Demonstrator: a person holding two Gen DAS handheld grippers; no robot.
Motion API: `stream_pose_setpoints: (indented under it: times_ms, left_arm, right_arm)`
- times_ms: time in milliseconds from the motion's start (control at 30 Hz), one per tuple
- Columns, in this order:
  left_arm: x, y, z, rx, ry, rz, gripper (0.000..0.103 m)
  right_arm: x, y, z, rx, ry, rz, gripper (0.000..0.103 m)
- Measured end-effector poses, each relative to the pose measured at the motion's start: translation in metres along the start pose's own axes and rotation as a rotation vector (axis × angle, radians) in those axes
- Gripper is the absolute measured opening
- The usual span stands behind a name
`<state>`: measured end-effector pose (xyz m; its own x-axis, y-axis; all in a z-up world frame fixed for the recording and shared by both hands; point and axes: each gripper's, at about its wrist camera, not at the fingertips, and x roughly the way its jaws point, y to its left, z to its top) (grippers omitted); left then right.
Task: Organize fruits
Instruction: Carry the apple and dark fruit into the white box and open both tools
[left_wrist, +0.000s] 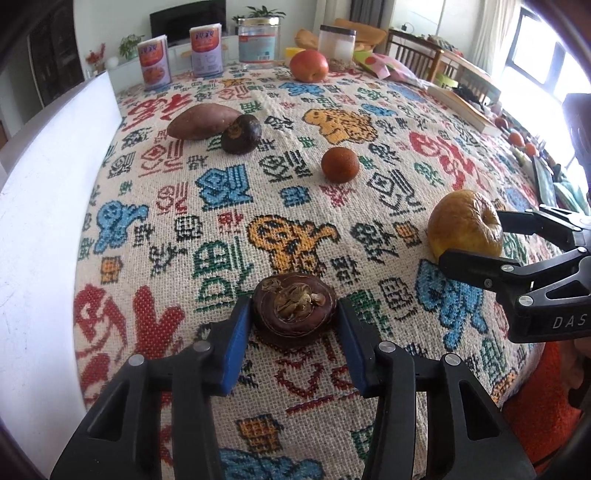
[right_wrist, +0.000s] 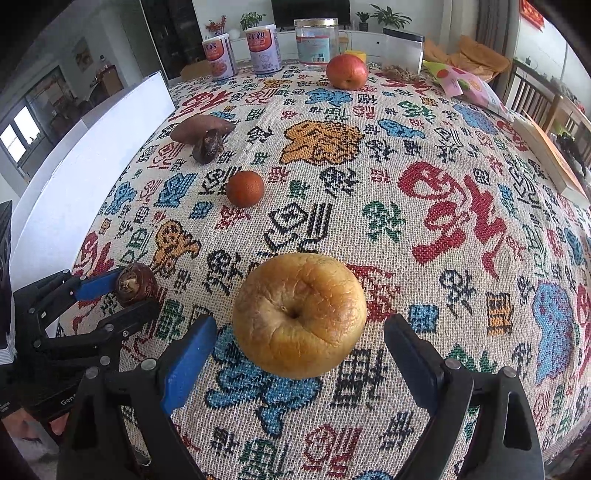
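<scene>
Brown and wrinkled first: found a dark fruit (left_wrist: 294, 312) (right_wrist: 135, 284) sitting on the patterned woven cloth (left_wrist: 184, 206) near its front edge, papery top facing up. Saw the left gripper (left_wrist: 293, 314) (right_wrist: 131, 291) closed around it, blue pads (left_wrist: 236, 343) pressed against either side, with the fruit not lifted off the cloth.

Noted, just to its right, a shrivelled yellow apple (left_wrist: 465, 223) (right_wrist: 300, 314), also resting on the cloth, dimple turned toward the right wrist camera. Saw the right gripper (right_wrist: 299, 328) (left_wrist: 471, 236) straddling it with jaws spread wide, a strip of cloth showing between each pad and the apple's skin, so nothing gripped there.

Farther back, toward the middle of the cloth, spotted a small orange (left_wrist: 340, 165) (right_wrist: 245, 188) standing alone, well apart from both grippers. Beyond it, on the left, found a sweet potato (left_wrist: 203, 121) (right_wrist: 201, 127) lying on its side with a second dark round fruit (left_wrist: 241, 133) (right_wrist: 208, 146) touching its near end.

At the far edge, saw a red apple (left_wrist: 308, 65) (right_wrist: 346, 71) in front of a clear jar (left_wrist: 257, 42), and two printed cans (left_wrist: 155, 62) standing left of the jar. Noted a white board (left_wrist: 44, 184) along the left side of the cloth, and a book (left_wrist: 461, 107) near the right edge.
</scene>
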<state>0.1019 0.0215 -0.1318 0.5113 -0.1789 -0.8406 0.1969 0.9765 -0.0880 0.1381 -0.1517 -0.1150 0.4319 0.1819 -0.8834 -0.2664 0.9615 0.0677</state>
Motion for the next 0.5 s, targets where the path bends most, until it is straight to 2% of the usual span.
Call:
stream_pose_setpoints:
  times_ms: [67,133,167,333,400,500]
  left_arm:
    - [-0.002,0.003,0.000,-0.013,0.004,-0.010,0.047]
    - [-0.005,0.006,-0.001,-0.030,0.003,-0.022,0.047]
    - [-0.008,0.008,-0.001,-0.040,0.002,-0.028,0.047]
    - [-0.035,0.011,0.000,-0.091,-0.025,-0.068,0.047]
    - [-0.058,0.013,0.003,-0.113,-0.046,-0.102,0.047]
    - [-0.113,0.021,0.010,-0.150,-0.109,-0.181,0.047]
  right_arm:
    - [0.004,0.004,0.002,-0.020,0.018,-0.028,0.090]
    - [0.007,0.004,0.003,-0.013,0.036,-0.022,0.080]
    - [0.007,0.002,0.002,-0.003,0.038,-0.027,0.070]
    - [0.000,-0.006,-0.003,0.048,0.039,0.029,0.069]
    - [-0.010,-0.008,-0.004,0.076,0.029,0.071,0.069]
    - [-0.034,-0.004,-0.001,0.100,-0.003,0.142,0.069]
